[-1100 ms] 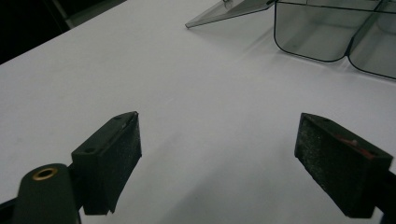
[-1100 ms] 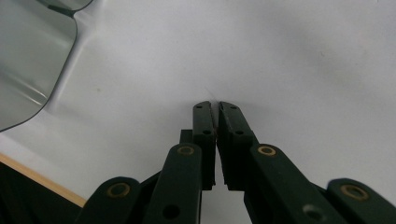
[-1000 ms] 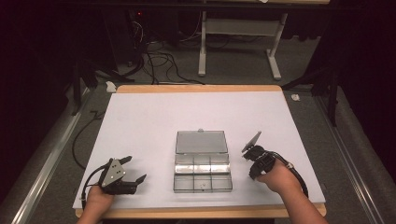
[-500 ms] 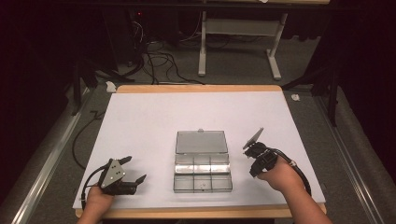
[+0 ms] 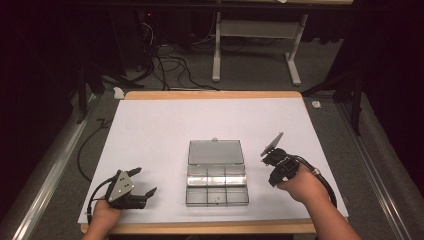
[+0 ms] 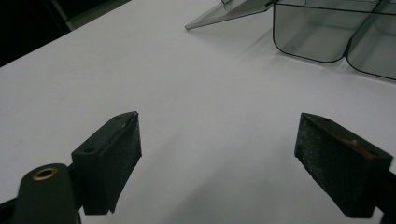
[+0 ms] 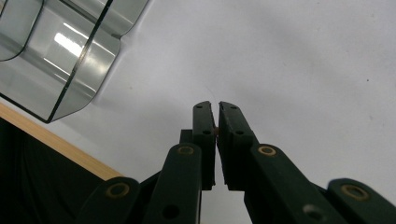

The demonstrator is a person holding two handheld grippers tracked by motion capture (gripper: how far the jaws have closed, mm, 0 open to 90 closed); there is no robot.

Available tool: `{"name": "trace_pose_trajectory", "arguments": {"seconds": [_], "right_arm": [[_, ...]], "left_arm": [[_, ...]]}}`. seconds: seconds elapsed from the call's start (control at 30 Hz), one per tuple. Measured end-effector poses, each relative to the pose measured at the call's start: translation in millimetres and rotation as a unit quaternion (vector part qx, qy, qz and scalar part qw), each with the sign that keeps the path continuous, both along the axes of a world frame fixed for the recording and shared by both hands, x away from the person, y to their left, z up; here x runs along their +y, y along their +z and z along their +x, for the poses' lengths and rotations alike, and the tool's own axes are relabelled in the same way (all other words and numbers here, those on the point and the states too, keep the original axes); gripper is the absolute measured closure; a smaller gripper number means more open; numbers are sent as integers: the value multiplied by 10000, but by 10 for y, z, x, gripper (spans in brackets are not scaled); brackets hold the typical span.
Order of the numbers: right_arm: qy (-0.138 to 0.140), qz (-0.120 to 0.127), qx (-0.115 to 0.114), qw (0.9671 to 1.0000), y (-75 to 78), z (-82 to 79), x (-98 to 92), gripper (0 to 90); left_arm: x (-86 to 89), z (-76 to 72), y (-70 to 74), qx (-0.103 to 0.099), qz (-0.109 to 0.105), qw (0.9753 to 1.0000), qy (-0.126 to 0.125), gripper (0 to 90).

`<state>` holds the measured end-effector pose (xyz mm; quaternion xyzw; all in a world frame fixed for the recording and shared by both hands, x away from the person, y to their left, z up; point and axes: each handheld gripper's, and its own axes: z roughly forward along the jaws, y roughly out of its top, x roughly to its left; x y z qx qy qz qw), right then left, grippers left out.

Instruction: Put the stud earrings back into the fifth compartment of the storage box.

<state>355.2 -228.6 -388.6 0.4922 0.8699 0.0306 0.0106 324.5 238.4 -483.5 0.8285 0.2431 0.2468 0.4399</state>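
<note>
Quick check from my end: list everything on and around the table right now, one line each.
Box: 1, clear plastic, six compartments, lid open flat away from the person, table centre.
Small item: 1, too small to identify, in the box's near middle compartment.
Table: 1, white top with wooden edge.
Frame: 1, white metal, on the floor beyond the table.
Cables: several, black, on the floor behind the table.
Left gripper: 1, black, grey plate on top, near-left of the table, jaws wide apart.
Right gripper: 1, black, right of the box, jaws nearly together, nothing visible between them.
</note>
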Motion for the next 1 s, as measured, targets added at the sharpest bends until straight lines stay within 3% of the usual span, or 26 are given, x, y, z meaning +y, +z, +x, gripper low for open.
{"name": "trace_pose_trajectory", "arguments": {"seconds": [0.4, 1.0], "right_arm": [[19, 4, -68, 10000, 92, -2, 78, 869], [509, 60, -146, 9986, 216, 22, 504, 869]], "left_arm": [[-6, -3, -3, -14, -14, 10000, -10, 150], [-12, -2, -4, -12, 23, 10000, -22, 150]]}}
